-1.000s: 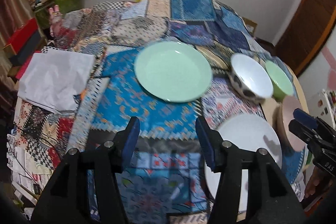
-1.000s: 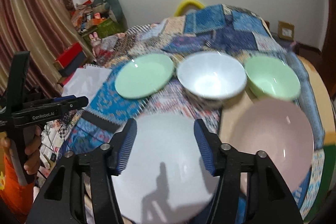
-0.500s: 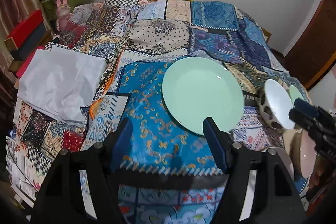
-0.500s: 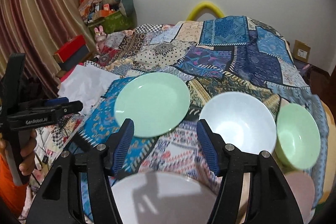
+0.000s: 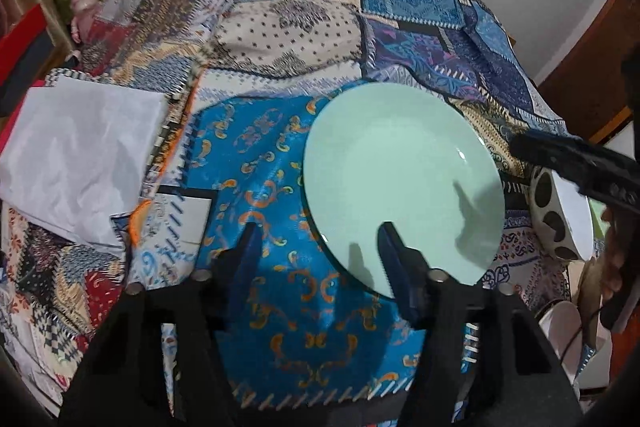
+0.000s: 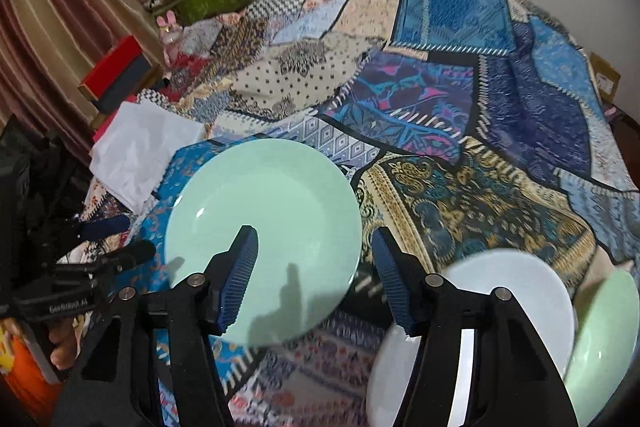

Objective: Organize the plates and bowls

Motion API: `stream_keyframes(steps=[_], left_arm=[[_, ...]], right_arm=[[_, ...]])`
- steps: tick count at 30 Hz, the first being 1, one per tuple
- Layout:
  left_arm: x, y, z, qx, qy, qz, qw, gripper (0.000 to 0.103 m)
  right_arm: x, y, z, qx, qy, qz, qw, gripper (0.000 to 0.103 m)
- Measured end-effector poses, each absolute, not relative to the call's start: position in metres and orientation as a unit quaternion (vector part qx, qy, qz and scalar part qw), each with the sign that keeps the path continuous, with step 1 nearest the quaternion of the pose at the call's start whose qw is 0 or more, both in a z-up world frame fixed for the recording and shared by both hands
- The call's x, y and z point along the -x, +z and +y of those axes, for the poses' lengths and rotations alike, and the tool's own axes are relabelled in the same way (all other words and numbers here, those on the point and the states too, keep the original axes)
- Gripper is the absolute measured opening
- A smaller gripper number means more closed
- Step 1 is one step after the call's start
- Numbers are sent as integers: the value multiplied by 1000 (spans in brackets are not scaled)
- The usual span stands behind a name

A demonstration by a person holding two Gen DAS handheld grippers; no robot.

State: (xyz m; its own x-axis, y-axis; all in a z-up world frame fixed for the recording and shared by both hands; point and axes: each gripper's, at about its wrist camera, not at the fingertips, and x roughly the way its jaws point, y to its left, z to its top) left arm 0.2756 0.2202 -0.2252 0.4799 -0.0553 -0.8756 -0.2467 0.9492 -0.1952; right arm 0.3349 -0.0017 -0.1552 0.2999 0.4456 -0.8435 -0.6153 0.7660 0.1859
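The left claw (image 5: 318, 251) points steeply down, its two blue-padded fingers (image 5: 248, 253) standing apart with nothing pressed between them; its jaws have just been closing. The right claw (image 6: 316, 259) is tilted down likewise, fingers (image 6: 244, 267) parted and gripping nothing, and its jaws have just been closing too. In the right wrist view the left claw shows at the left edge, with the person's hand (image 6: 64, 345) wrapped round its handle. In the left wrist view the right claw reaches in from the right edge, a hand (image 5: 614, 259) behind it.
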Motion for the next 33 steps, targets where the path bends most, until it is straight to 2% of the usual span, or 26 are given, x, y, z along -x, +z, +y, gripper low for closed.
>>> stream_keyframes(steps=[1, 4, 7, 19, 33], left_arm=[[-279, -229, 220, 153, 50, 511, 844, 51], [-287, -239, 220, 161, 36, 522, 837, 38], [-290, -245, 218, 162, 30, 525, 835, 33], [-290, -246, 220, 167, 26, 525, 834, 33], [-237, -245, 244, 169, 36, 536, 827, 33]], right_arm=[[-340, -159, 2, 90, 330, 498, 797, 46], [-351, -169, 9, 93, 328, 517, 785, 42], [-361, -181, 15, 102, 321, 536, 774, 37], [-365, -196, 23, 125, 307, 560, 759, 37], [-305, -204, 32, 117, 370, 571, 724, 37]])
